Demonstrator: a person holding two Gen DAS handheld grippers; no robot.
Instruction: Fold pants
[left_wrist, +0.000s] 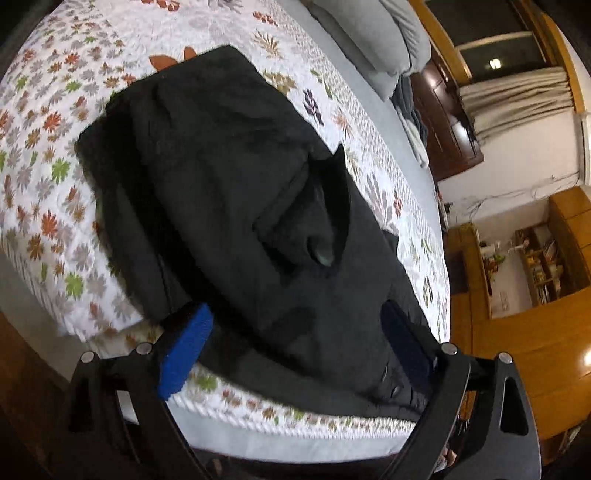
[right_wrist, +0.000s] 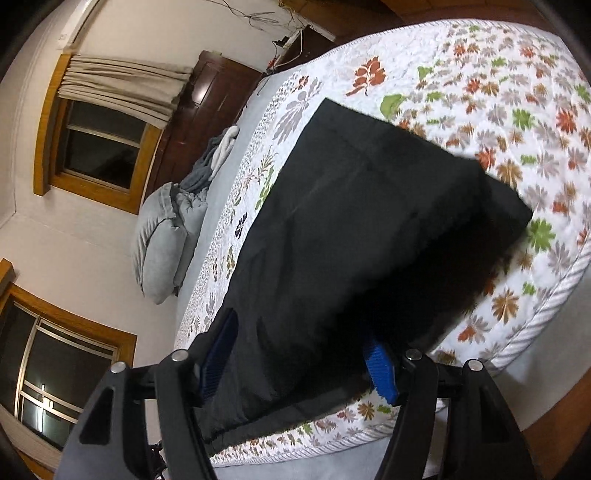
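Black pants (left_wrist: 229, 184) lie folded in a thick bundle on a floral quilt (left_wrist: 44, 155) near the bed's edge. A pocket lining (left_wrist: 325, 229) gapes open on top. My left gripper (left_wrist: 295, 345) hovers over the near end of the bundle, open, its blue pads (left_wrist: 186, 347) wide apart and off the cloth. In the right wrist view the pants (right_wrist: 351, 229) run away from me across the quilt (right_wrist: 517, 122). My right gripper (right_wrist: 299, 365) straddles their near edge, open. Cloth lies between its jaws and drapes over part of one pad (right_wrist: 380, 373).
Grey pillows (right_wrist: 162, 236) and a crumpled blanket (right_wrist: 218, 155) sit at the bed's far side by a dark wooden headboard (right_wrist: 199, 103). Curtained windows (right_wrist: 99, 140) are on the wall. Wooden shelves (left_wrist: 535, 266) and the floor (left_wrist: 517, 350) lie beyond the bed's edge (left_wrist: 295, 424).
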